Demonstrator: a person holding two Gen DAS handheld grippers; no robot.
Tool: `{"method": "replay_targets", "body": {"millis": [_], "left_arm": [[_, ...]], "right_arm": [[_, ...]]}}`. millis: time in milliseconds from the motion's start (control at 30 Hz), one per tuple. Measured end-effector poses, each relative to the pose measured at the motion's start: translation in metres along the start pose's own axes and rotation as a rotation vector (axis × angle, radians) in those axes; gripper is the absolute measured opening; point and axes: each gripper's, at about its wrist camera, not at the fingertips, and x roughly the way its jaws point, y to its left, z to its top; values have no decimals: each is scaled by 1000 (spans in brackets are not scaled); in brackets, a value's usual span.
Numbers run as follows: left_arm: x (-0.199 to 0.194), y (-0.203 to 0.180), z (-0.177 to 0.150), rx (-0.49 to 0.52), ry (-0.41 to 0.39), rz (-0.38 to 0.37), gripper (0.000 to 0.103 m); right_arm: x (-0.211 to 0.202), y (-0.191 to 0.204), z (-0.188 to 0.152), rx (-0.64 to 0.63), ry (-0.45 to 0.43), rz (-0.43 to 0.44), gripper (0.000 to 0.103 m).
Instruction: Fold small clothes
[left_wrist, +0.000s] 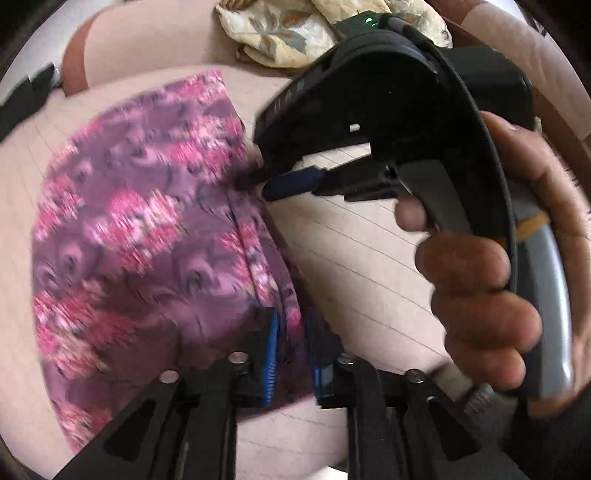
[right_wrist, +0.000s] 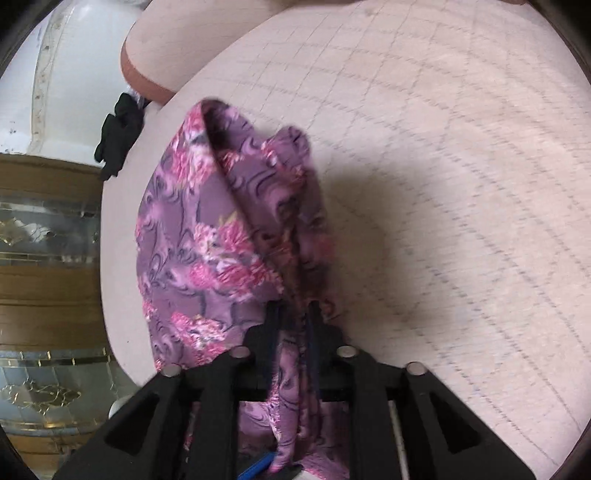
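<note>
While the purple cloth with pink floral print (left_wrist: 155, 236) lies spread over the pale pink quilted bed cover (left_wrist: 369, 266), both grippers are pinching it along one edge. From the left wrist camera, the left gripper (left_wrist: 291, 350) sits at 6 o'clock, its blue-padded fingers (left_wrist: 271, 354) drawn narrow with a fold of the cloth's right-hand edge caught between them; most of the cloth spreads away toward 9 and 10 o'clock. The right gripper (left_wrist: 258, 184) enters the same view from 3 o'clock, held in the person's right hand (left_wrist: 491, 295), and its dark tips meet the cloth's edge near the middle of the frame, close together on the fabric. At 12 o'clock a cream floral-print quilted fabric bundle (left_wrist: 295, 33) rests on the bed cover, well apart from the cloth.

From the right wrist camera, the right gripper (right_wrist: 293, 325) at 6 o'clock is closed narrow on a gathered ridge of the cloth (right_wrist: 207, 236), which rises in a peak toward 11 o'clock and hangs down between the fingers to the bottom of the frame. The cloth casts a shadow on the bed cover (right_wrist: 461, 166) toward 3 o'clock. At 10 o'clock a small black fabric item (right_wrist: 118, 129) lies at the bed's edge, and a brown wooden panel with patterned glass (right_wrist: 44, 236) fills 9 o'clock. Both views are motion-blurred.
</note>
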Motion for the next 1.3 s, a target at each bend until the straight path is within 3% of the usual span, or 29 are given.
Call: {"method": "replay_targets", "body": {"millis": [33,100,133,200,267,333,400,433,467,533,633,700,800,867,933,1000,1033,1067,1200,1300], "left_arm": [[-7,1,-2,-1,-3,-24,27],[-29,7,-8,-9,-37,-57,40],[-39,13,-10,-16,-57,-50,50],[-60,29,-16,-45,-95,-24,59],[-73,48,-20,-71,-123,17,62],[-73,70,-27,-99,-126,97,64],[-66,83,-33,-131,-115,138,64],[-61,93,-31,-153,-110,143,64],[-55,100,-34,-170,-95,143,64],[-45,103,-42,-187,-66,136,64],[-42,97,-49,-181,-56,124,64],[-46,87,-58,-122,-66,146,65],[-40,77,-69,-53,-40,181,65],[-46,75,-70,-45,-45,175,65],[-58,80,-70,-70,-60,116,65],[-71,89,-66,-109,-79,55,70],[-78,96,-64,-130,-89,34,75],[-85,104,-62,-157,-99,18,78],[-83,144,-25,-290,-95,-47,83],[-77,176,13,-376,-96,-59,83]], "right_arm": [[-4,0,0,-5,-11,-22,30],[-10,-3,0,-13,-30,-62,30],[-13,-4,0,-12,-28,-50,30],[-18,-4,-4,-15,-38,-10,38],[-29,-5,-13,-61,-56,30,64],[-33,6,-31,-115,-60,55,65],[-31,11,-50,-152,-56,20,65],[-21,11,-59,-148,-33,-20,62],[-12,10,-64,-141,-17,-56,39],[9,7,-67,-135,45,-118,6],[-5,5,-73,-134,7,-139,5],[-12,4,-79,-138,-12,-159,5],[17,-1,-80,-144,75,-248,5],[14,9,-81,-186,49,-280,6],[0,16,-81,-217,-15,-286,14],[-16,19,-80,-224,-79,-285,36],[-25,20,-78,-217,-113,-262,56],[-33,23,-75,-208,-143,-230,67],[-61,37,-49,-175,-190,-38,75],[-58,52,-2,-165,-189,12,76]]}}
